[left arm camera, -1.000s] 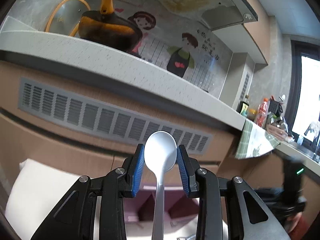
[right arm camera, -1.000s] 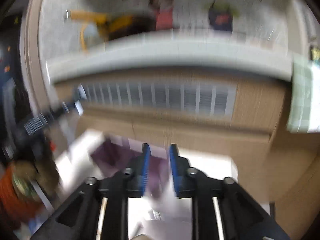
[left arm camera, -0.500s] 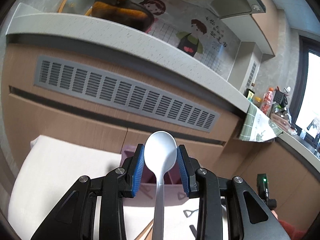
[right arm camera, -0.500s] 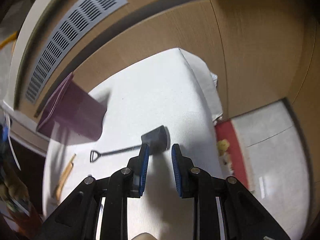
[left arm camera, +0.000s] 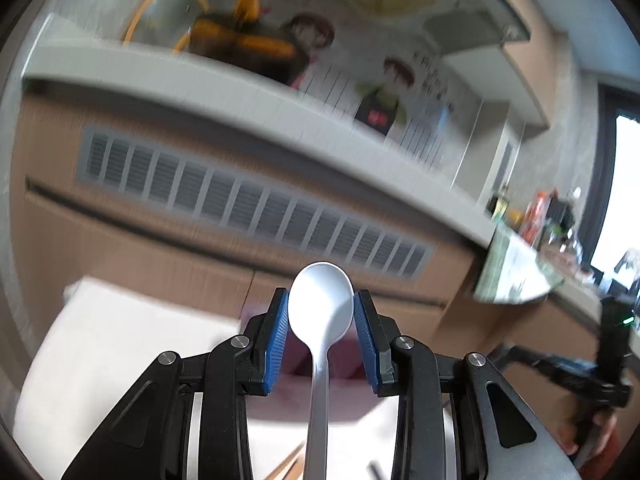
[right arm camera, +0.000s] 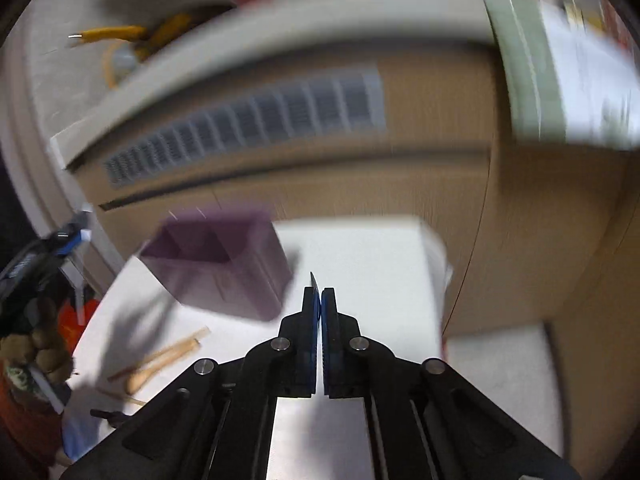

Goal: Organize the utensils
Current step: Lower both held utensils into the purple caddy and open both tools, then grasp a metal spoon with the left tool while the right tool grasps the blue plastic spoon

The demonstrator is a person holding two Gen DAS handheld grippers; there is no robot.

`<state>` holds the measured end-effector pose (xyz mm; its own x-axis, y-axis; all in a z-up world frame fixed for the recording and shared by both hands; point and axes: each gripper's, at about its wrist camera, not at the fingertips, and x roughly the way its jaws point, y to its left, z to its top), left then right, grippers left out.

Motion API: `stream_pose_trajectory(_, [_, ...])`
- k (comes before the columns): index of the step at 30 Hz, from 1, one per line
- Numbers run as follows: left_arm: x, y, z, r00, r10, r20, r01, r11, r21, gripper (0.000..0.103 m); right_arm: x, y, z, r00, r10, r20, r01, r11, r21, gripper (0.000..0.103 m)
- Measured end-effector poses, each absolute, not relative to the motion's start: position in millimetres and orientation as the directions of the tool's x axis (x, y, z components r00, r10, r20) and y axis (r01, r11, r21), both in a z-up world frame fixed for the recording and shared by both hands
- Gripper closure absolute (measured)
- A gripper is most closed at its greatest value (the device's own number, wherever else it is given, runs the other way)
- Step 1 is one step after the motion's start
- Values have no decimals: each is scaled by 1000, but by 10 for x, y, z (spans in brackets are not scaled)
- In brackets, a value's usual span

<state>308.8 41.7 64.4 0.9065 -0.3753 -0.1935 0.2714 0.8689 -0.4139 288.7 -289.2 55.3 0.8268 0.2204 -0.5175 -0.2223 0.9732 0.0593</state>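
Left gripper: standing part open, its blue pads pressing both sides of the bowl of a silver spoon, gripping it

Silver spoon: pointing bowl-first away from the camera, handle running back between the fingers, and hanging in front of and above the purple box, which is showing only as a blurred purple patch behind the bowl in the left wrist view

Right gripper: its jaws have just been closing and are now pinching together, with a thin dark blade sticking out edge-on past the fingertips; too thin to be telling what utensil it belongs to

Right gripper's place: hovering just right of the purple box, near its front corner

Purple box: sitting open-topped on the white table, dividers showing inside; whether anything is lying in the compartments I cannot tell through the blur

Wooden utensils: lying flat on the table in front of the purple box, towards its left, apart from it
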Motion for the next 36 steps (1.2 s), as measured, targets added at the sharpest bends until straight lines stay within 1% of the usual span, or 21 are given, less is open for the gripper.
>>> stream_pose_trajectory(2, [3196, 352, 827, 913, -386, -134, 304, 861, -408, 69, 2797, -2739, 961, 875, 221, -431, -247, 969, -3, 102])
stream_pose_trajectory(4, [3369, 318, 932, 919, -380, -110, 300, 850, -433, 69, 2811, -2605, 1296, 899, 235, -371, -270, 962, -45, 102])
stream_pose_trajectory(6, [3510, 315, 960, 918, -386, -92, 302, 829, -470, 69, 2876, -2423, 1464, 915, 229, -331, -274, 957, -94, 102])
stream_pose_trajectory(8, [3627, 314, 938, 923, -381, -63, 303, 816, -493, 69, 2992, -2264, 1561, 922, 225, -316, -278, 952, -132, 102])
stream_pose_trajectory(10, [3719, 296, 873, 928, -371, -46, 301, 815, -495, 69, 3152, -2127, 1536, 918, 214, -333, -283, 943, -177, 102])
stream_pose_trajectory(12, [3839, 263, 778, 930, -363, -53, 292, 821, -491, 69, 3261, -2043, 1421, 917, 188, -352, -272, 940, -207, 102])
stream_pose_trajectory(19, [4110, 183, 381, 920, -379, -103, 290, 833, -471, 69, 3690, -1964, 946, 890, 163, -427, -267, 943, -197, 102])
stream_pose_trajectory(21, [4153, 187, 278, 912, -394, -119, 294, 827, -480, 69, 3737, -1992, 856, 880, 178, -441, -275, 947, -166, 102])
stream_pose_trajectory(24, [4205, 217, 191, 895, -416, -159, 292, 818, -495, 62, 3857, -2050, 736, 831, 259, -493, -329, 943, -58, 99])
stream_pose_trajectory(25, [4196, 233, 187, 896, -412, -166, 286, 820, -496, 57, 3873, -2081, 712, 817, 281, -504, -337, 941, -22, 99])
stream_pose_trajectory(27, [4124, 290, 206, 899, -406, -163, 282, 821, -496, 54, 3827, -2132, 708, 819, 289, -496, -329, 944, 8, 99])
stream_pose_trajectory(31, [3895, 408, 293, 908, -386, -161, 265, 830, -491, 53, 3654, -2203, 762, 838, 272, -472, -308, 951, 1, 99])
stream_pose_trajectory(36, [3601, 502, 345, 916, -349, -198, 228, 859, -458, 53, 3489, -2185, 779, 839, 251, -483, -299, 954, -23, 98])
